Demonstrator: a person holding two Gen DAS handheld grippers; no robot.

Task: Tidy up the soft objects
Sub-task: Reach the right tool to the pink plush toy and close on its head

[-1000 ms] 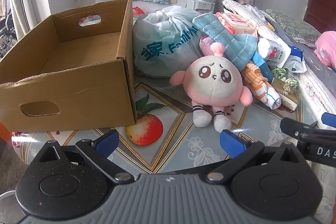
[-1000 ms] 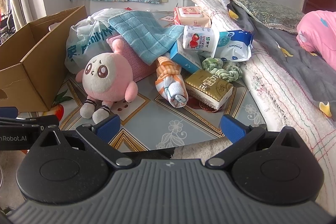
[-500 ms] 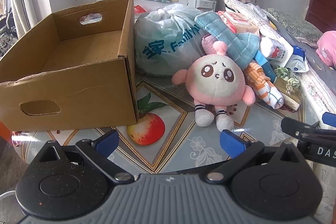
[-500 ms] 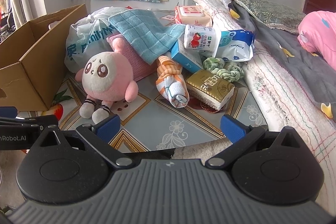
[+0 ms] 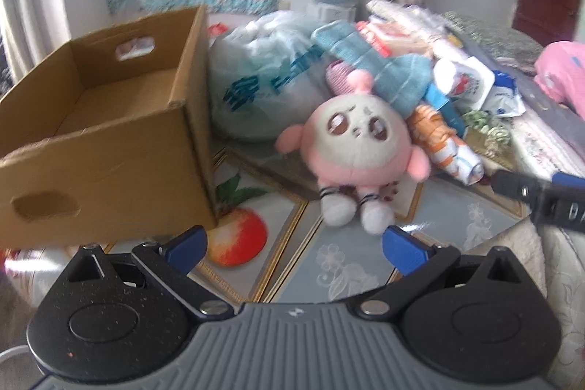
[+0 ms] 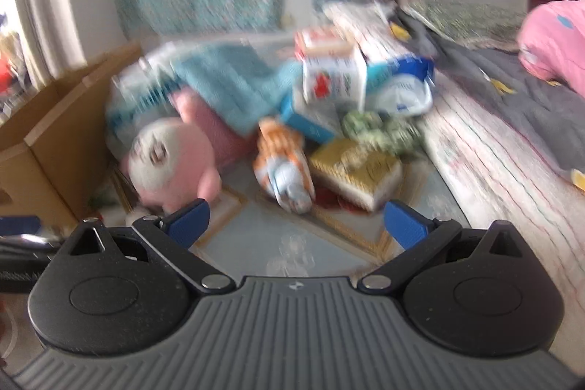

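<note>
Left wrist view
Left gripper (image 5: 294,245): is being held low in the frame with its blue-tipped fingers (image 5: 186,243) spread wide, nothing between them.
Pink round plush doll with a cream face (image 5: 353,152): is being seen at centre, sitting on the glossy fruit-printed tabletop (image 5: 351,258), beyond the fingertips and apart from them.
Open brown cardboard box (image 5: 106,134): is being shown at left, just beside the doll's left.
White plastic bag with teal lettering (image 5: 267,83): is being pressed against the box's right wall, behind the doll.
Light blue knitted towel (image 5: 369,64): is being draped over the pile, upper centre.
Orange-striped rolled cloth (image 5: 444,145): is being shown right of the doll.
Right gripper (image 5: 541,194): only partly seen at the right edge.

Right wrist view (blurred)
Right gripper (image 6: 296,225): is being held with fingers wide apart, gripping nothing.
Plush doll (image 6: 173,163): is being seen centre-left.
Striped cloth (image 6: 283,167): is being seen at centre.
Gold rectangular packet (image 6: 356,170): is lying right of the cloth.
</note>
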